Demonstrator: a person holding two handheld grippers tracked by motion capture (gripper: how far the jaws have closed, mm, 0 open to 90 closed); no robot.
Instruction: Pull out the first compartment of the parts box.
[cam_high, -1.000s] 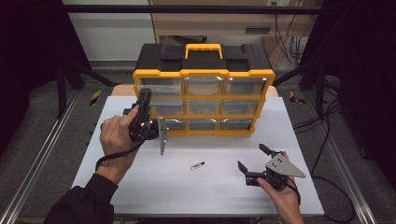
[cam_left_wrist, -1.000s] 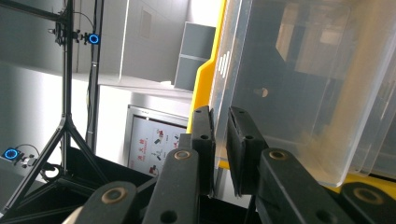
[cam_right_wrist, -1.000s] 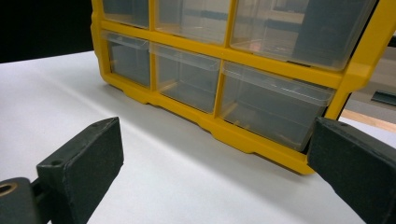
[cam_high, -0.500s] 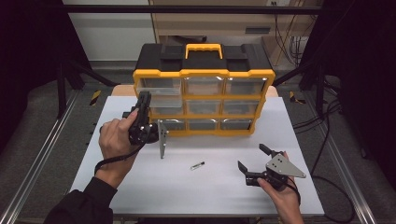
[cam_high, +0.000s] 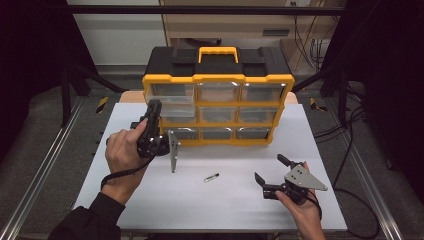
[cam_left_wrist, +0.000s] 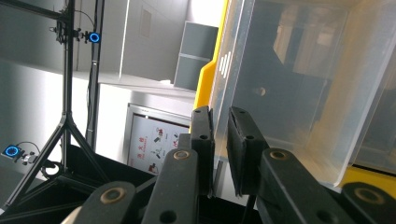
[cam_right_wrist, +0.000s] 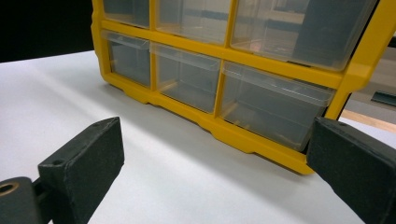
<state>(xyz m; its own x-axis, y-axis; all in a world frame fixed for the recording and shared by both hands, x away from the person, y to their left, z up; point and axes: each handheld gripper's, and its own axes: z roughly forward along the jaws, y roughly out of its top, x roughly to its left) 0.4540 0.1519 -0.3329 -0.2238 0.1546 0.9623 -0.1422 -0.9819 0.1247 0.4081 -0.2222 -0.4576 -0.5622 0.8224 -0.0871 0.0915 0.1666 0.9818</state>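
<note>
My left hand-held gripper (cam_high: 154, 116) is turned on its side at the left end of the yellow organizer (cam_high: 218, 80), its jaws clenched on the front lip of the clear top-left drawer (cam_high: 172, 95); in the left gripper view the thin plastic wall sits pinched between the two pads (cam_left_wrist: 201, 140). That drawer (cam_left_wrist: 299, 84) already stands out a little from its slot and looks empty inside, so I judge the opening as begun but not finished, with more pull needed before anything can go in. Further right, a small dark-tipped part (cam_high: 212, 177) lies loose on the white worktop (cam_high: 210, 210), well apart from the organizer and from both hands. At the right, my other hand-held gripper (cam_high: 274, 174) rests near the worktop's front edge with its jaws spread wide and nothing between them, pointing toward the bottom row of drawers. Picking up the part and putting it away looks still to do.
</note>
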